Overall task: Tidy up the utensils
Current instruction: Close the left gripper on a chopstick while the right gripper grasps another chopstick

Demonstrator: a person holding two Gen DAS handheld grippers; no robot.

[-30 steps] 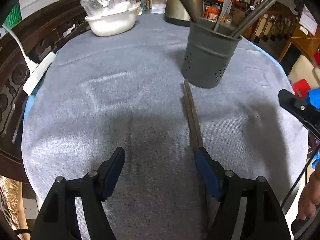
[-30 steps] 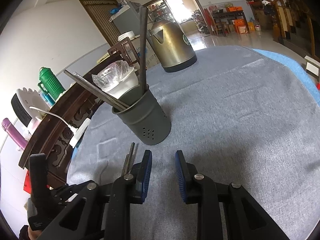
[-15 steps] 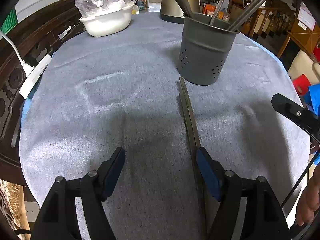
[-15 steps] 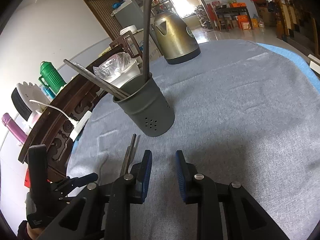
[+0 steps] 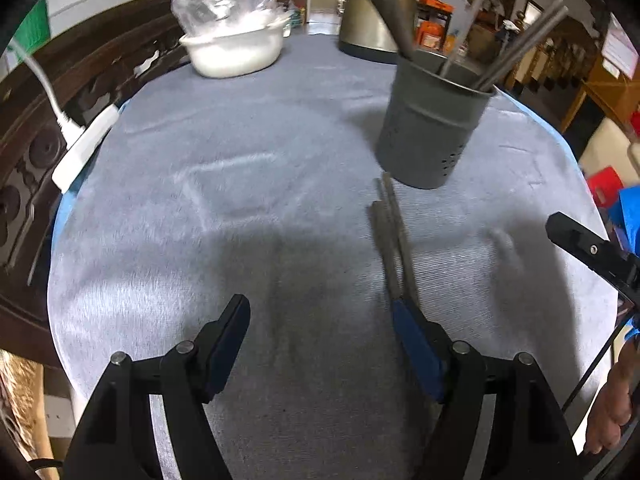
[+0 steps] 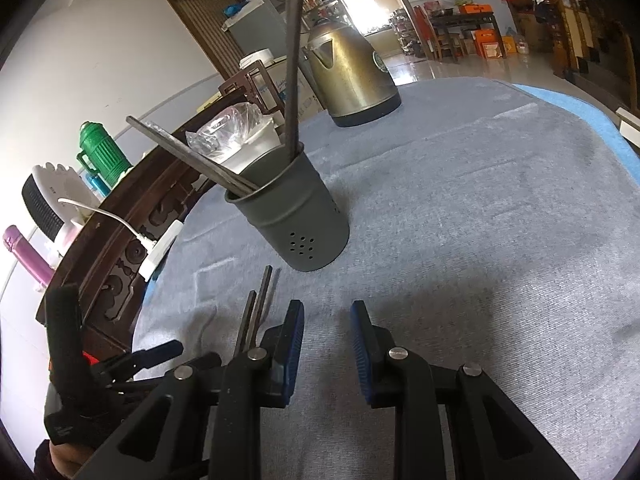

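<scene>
A pair of dark chopsticks (image 5: pixel 390 240) lies on the grey-blue tablecloth, its far tips now unevenly offset, just in front of a dark grey perforated holder (image 5: pixel 428 128). The holder has several chopsticks (image 5: pixel 516 52) standing in it. My left gripper (image 5: pixel 318 304) is open wide over the cloth. Its right finger (image 5: pixel 416 344) sits over the near end of the lying pair, with nothing between the jaws. My right gripper (image 6: pixel 327 306) is open by a narrow gap and holds nothing. It hovers right of the same pair (image 6: pixel 260 300), short of the holder (image 6: pixel 296 216).
A brass-coloured kettle (image 6: pixel 352 76) stands at the table's far side. A white bowl covered in plastic film (image 5: pixel 236 46) is at the far left. A white power strip (image 5: pixel 82 144) lies on the carved wooden edge to the left. The cloth (image 6: pixel 480 220) right of the holder is bare.
The two lying chopsticks, side by side before, now show offset tips. The left wrist view has shifted slightly and blurred. Neither gripper's opening has changed.
</scene>
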